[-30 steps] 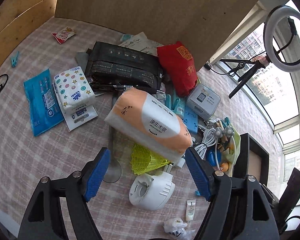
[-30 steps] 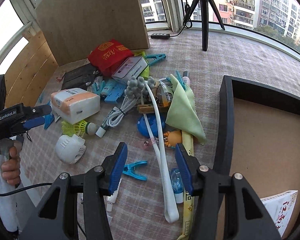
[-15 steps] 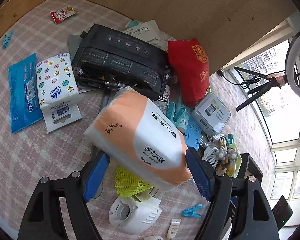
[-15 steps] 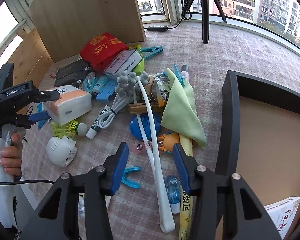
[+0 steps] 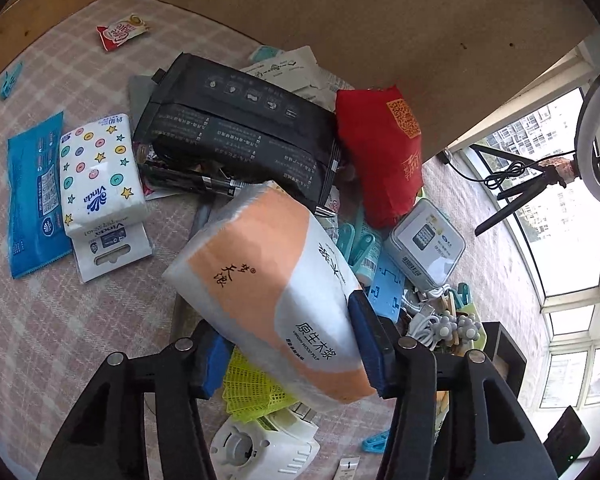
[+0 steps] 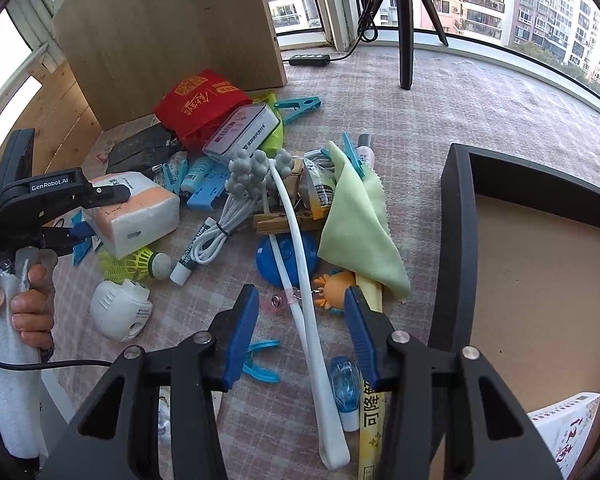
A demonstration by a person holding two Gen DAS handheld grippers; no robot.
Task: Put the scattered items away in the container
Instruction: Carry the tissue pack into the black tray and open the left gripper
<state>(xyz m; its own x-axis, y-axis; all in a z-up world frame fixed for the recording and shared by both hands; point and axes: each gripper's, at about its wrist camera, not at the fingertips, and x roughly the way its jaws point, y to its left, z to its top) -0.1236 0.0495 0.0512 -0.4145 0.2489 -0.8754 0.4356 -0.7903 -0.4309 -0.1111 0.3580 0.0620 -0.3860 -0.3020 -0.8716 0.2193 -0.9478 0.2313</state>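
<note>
One booklet (image 6: 568,428) lies inside black container (image 6: 454,240).

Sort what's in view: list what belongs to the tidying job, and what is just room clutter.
Job:
left gripper, jaws just closed on the orange tissue pack
white shoehorn between the open right gripper jaws
green cloth
black container

Not the job:
tripod
ring light
power strip

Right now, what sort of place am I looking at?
Probably a glazed balcony or sunroom in a high-rise flat: curved windows face apartment blocks, household clutter like a tissue pack lies on a checked cloth, and a ring light suggests filming.
</note>
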